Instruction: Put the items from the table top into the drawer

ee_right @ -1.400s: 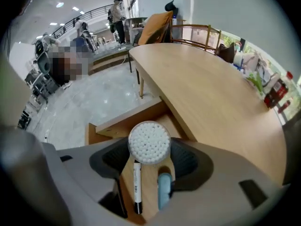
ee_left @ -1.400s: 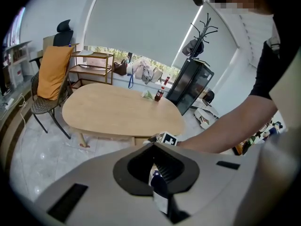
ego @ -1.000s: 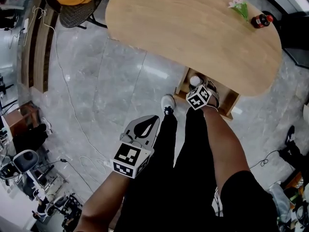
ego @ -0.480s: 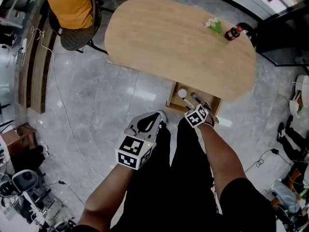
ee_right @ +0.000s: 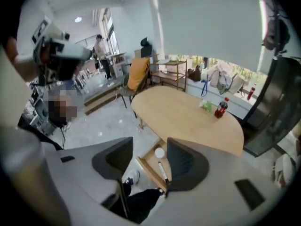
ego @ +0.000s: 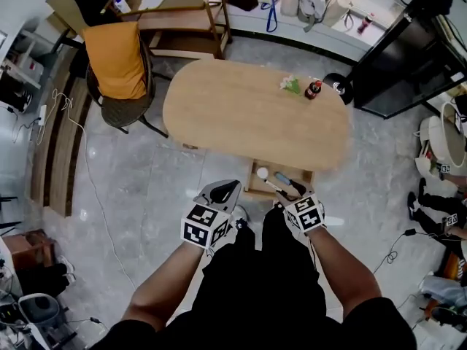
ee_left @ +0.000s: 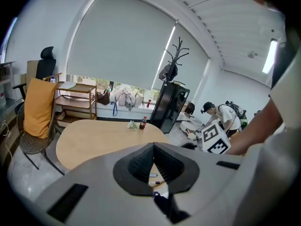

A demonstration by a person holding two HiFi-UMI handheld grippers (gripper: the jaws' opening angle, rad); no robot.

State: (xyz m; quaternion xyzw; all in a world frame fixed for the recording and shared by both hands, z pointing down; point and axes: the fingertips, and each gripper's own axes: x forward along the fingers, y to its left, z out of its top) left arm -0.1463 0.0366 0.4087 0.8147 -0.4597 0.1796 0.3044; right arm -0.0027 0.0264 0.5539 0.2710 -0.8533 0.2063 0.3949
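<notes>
1. On the desk (ego: 248, 115), upper right, stand a bottle (ego: 313, 90) and a green sprig (ego: 290, 84).
2. Left hand-held gripper (ee_left: 154, 145) is pinched together, empty; right hand-held gripper (ee_right: 149, 157), jaws just narrowing, gapes wide, empty.
3. Hasty reach may topple the bottle.

The table (ego: 248, 115) hides part of the drawer (ego: 253, 184). The green thing (ego: 290, 84) by the bottle (ego: 313, 90) is too small to tell.

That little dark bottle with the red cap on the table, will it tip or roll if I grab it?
The bottle stands upright and narrow, so a high push would probably tip it. Its round body would likely roll once down. Dark filling suggests some weight.
</notes>
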